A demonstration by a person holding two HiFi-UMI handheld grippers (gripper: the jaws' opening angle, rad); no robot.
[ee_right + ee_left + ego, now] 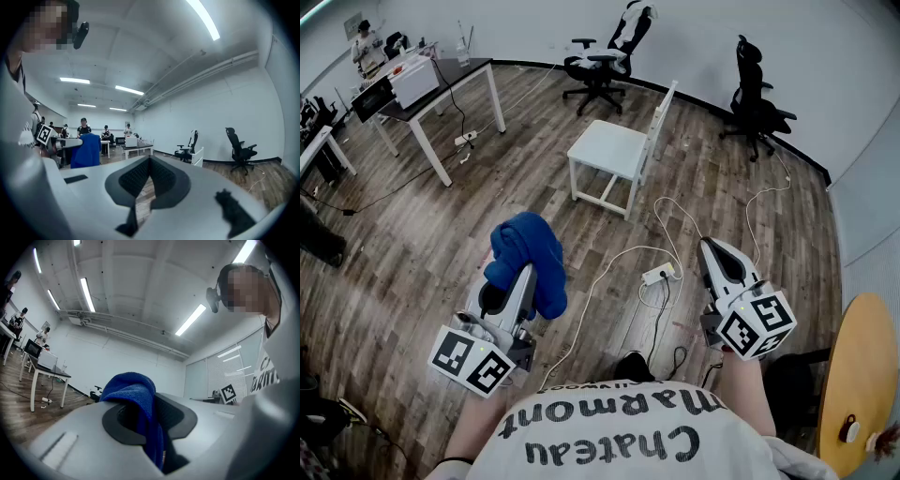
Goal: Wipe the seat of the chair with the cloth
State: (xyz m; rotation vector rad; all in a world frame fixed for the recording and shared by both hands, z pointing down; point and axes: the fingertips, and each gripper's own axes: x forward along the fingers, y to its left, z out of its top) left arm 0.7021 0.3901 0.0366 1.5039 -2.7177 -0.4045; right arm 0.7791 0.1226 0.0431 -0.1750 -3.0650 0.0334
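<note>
Chair to be wiped, cloth not yet on it: the white chair (605, 148) stood well ahead on the wooden floor (441, 244), its seat not yet touched.
The blue cloth (523, 246) hung bunched from the left gripper (525, 274), whose fingers were clamped on one fold; the right gripper (712, 249) had its fingers together on nothing. I judged that the cloth could slip out under pressure on the seat, and the white cables (609, 267) lying between could catch a foot.

Fuzzy against smooth
The cloth (528, 255) is nubby blue terry; chair (605, 148) smooth matt white; floor (412, 253) grained wood planks.
</note>
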